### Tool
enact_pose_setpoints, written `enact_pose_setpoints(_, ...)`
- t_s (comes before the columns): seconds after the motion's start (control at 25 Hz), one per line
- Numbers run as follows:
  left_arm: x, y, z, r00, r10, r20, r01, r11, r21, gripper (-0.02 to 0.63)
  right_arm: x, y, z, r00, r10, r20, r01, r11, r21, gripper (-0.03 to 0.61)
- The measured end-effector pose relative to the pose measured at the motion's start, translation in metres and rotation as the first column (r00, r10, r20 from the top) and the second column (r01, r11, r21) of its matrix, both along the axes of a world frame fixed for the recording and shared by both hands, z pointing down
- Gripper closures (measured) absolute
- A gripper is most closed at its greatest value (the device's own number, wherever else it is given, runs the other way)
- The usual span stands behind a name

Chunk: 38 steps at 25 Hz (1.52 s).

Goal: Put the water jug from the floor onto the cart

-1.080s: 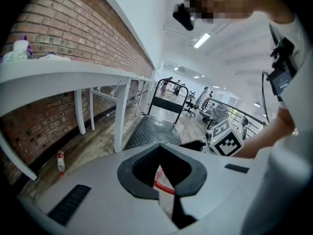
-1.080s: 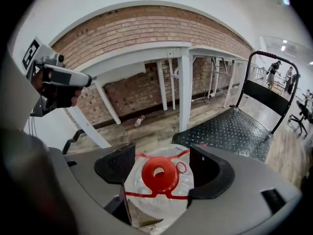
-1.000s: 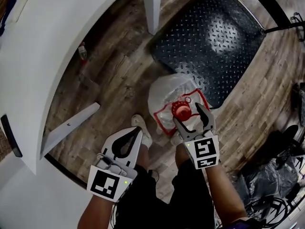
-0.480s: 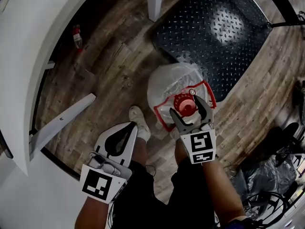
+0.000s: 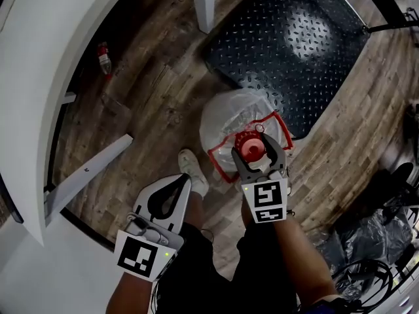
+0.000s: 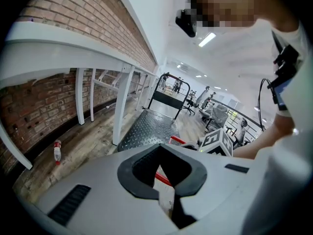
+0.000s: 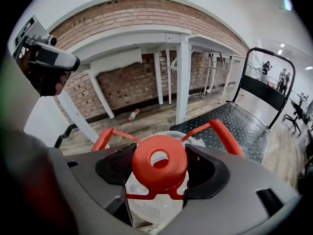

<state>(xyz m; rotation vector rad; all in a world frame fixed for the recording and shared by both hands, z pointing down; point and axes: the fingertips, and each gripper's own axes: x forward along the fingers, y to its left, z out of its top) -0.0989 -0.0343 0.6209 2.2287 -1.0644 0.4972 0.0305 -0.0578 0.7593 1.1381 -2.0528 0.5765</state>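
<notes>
The water jug (image 5: 236,120) stands on the wooden floor beside the cart, clear plastic with a red cap (image 5: 251,148) and a red carrying frame. My right gripper (image 5: 254,146) points down at its neck. In the right gripper view the cap (image 7: 159,166) sits between the two dark pads (image 7: 115,166), which are closing and stand tight beside it without visibly squeezing it. My left gripper (image 5: 185,179) hangs lower left over the person's leg, its fingertips together and holding nothing. The cart's black diamond-plate deck (image 5: 294,44) lies just beyond the jug.
A white table (image 5: 46,77) with white legs (image 5: 203,2) curves along the left. A small bottle (image 5: 103,56) lies on the floor under it. The person's shoe (image 5: 194,169) is next to the jug. Dark bags and cables (image 5: 370,241) lie at the lower right. The cart handle (image 7: 266,77) rises at its far end.
My right gripper has sunk toward the jug, and its jaws now flank the red cap instead of hovering before it. The left gripper has stayed put.
</notes>
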Motion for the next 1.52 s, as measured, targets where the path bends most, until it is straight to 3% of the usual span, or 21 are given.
enact_pose_setpoints(0.2, 0.01, -0.002, -0.007, 1.0, 0.007, -0.014, -0.007, 1.0, -0.012, 0.615, 0.001, 0.004, -0.006, 1.0, -0.008, -0.006, 0.008, 1.0, 0.02, 0.264)
enact_pose_setpoints(0.48, 0.007, -0.019, -0.016, 1.0, 0.005, 0.016, -0.006, 1.0, 0.029, 0.615, -0.003, 0.005, -0.049, 1.0, 0.0, 0.028, -0.001, 0.999, 0.039, 0.264)
enact_pose_setpoints(0.72, 0.013, -0.044, -0.043, 1.0, -0.009, 0.027, 0.007, 0.997, 0.078, 0.615, 0.019, -0.003, -0.112, 0.994, 0.068, 0.089, -0.071, 0.997, 0.035, 0.264)
enact_pose_setpoints(1.12, 0.045, -0.076, -0.084, 0.999, 0.004, 0.036, -0.009, 0.993, 0.119, 0.615, 0.073, -0.044, -0.227, 0.982, 0.144, 0.126, -0.158, 0.981, 0.109, 0.264)
enact_pose_setpoints(1.52, 0.087, -0.092, -0.092, 1.0, -0.001, 0.027, -0.002, 0.991, 0.131, 0.615, 0.133, -0.1, -0.259, 0.972, 0.163, 0.168, -0.188, 0.971, 0.146, 0.264)
